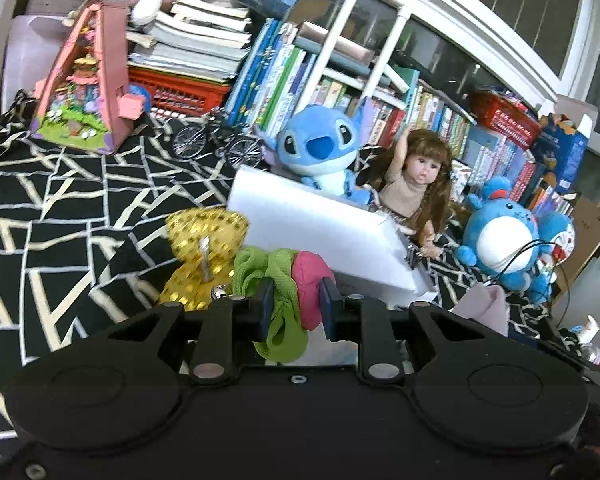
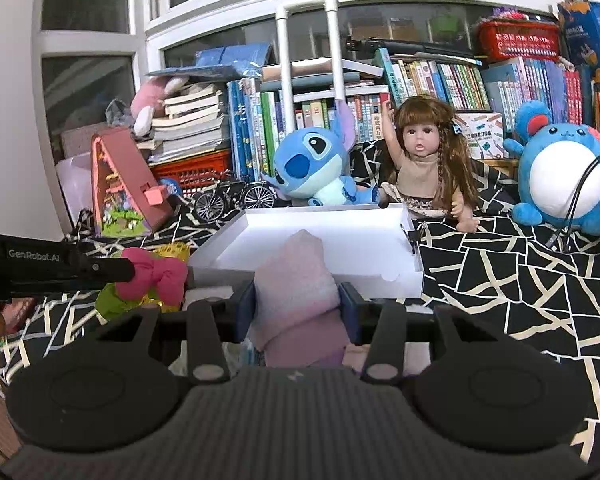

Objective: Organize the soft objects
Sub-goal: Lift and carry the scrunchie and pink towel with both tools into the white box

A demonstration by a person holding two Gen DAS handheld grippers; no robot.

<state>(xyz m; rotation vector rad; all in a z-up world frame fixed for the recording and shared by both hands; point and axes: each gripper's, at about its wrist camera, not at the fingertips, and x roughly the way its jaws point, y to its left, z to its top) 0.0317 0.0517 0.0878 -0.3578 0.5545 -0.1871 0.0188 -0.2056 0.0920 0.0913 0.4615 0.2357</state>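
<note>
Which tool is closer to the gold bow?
Left. The left tool, shut on the pink-and-green bow, is right beside the gold bow. The right tool, holding a pink cloth, is farther off, before the white box.

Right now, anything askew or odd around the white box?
Yes: the white box sits skewed on the black patterned cloth, nothing in it yet. A black cable hangs across the blue round plush. The left gripper pinches a green and pink bow; the right gripper holds a pale pink cloth.
</note>
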